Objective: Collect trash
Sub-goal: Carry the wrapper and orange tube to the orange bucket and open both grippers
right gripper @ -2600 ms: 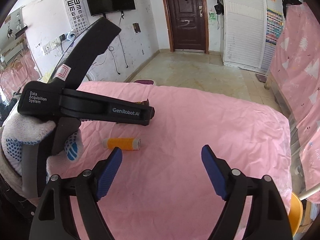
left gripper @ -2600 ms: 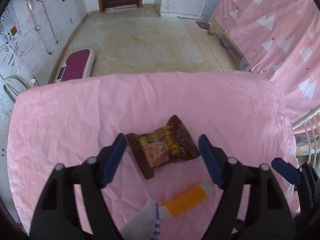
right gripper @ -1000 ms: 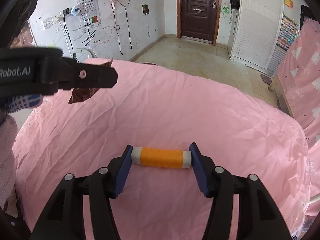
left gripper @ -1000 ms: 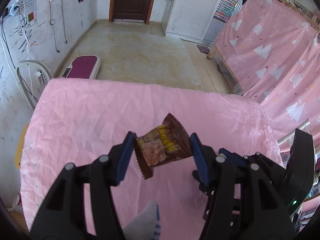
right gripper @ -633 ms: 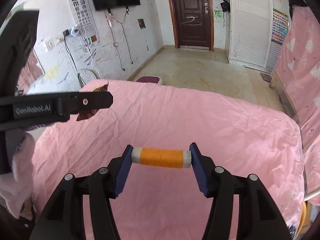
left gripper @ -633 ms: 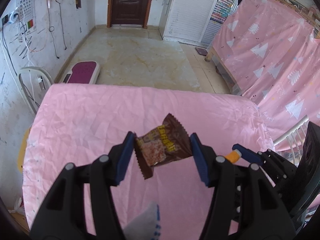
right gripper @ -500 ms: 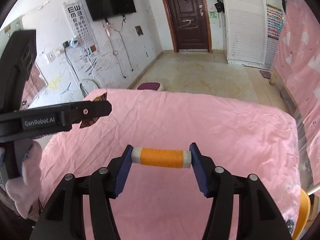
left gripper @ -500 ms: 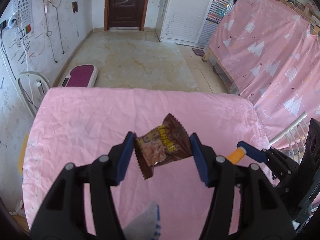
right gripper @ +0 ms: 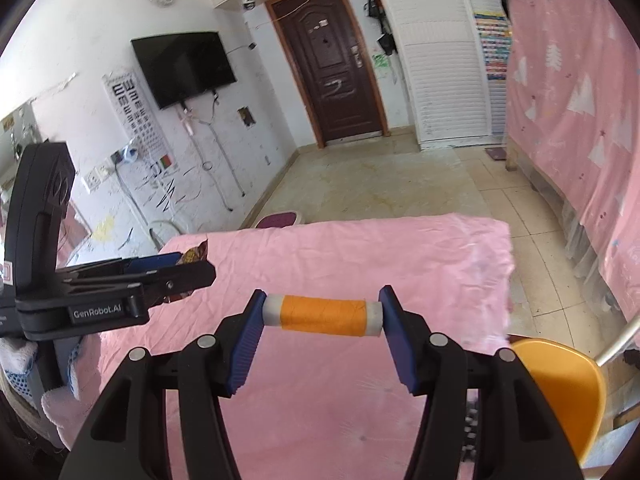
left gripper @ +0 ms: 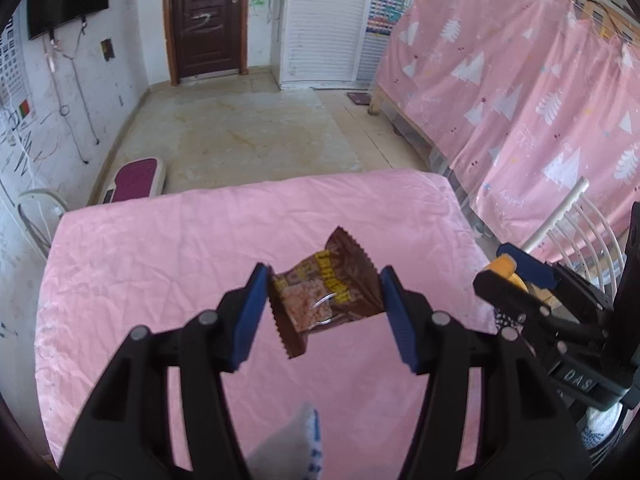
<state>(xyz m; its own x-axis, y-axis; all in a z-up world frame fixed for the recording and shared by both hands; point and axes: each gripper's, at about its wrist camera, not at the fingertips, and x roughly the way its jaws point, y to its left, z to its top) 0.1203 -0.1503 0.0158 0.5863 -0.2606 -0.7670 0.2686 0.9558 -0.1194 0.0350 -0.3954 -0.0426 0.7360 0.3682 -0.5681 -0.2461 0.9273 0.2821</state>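
My left gripper is shut on a brown snack wrapper and holds it in the air above the pink-covered table. My right gripper is shut on an orange thread spool with white ends, held crosswise between the blue pads above the table. In the left wrist view the right gripper shows at the right edge with the spool's orange end. In the right wrist view the left gripper shows at the left with a corner of the wrapper.
An orange chair seat stands at the table's right side, beside a white chair back. A pink tree-print curtain hangs on the right. A purple scale lies on the tiled floor beyond the table.
Both grippers closed on their items and lifted them off the table. Over the last second both have risen and tilted up, so more of the room shows.
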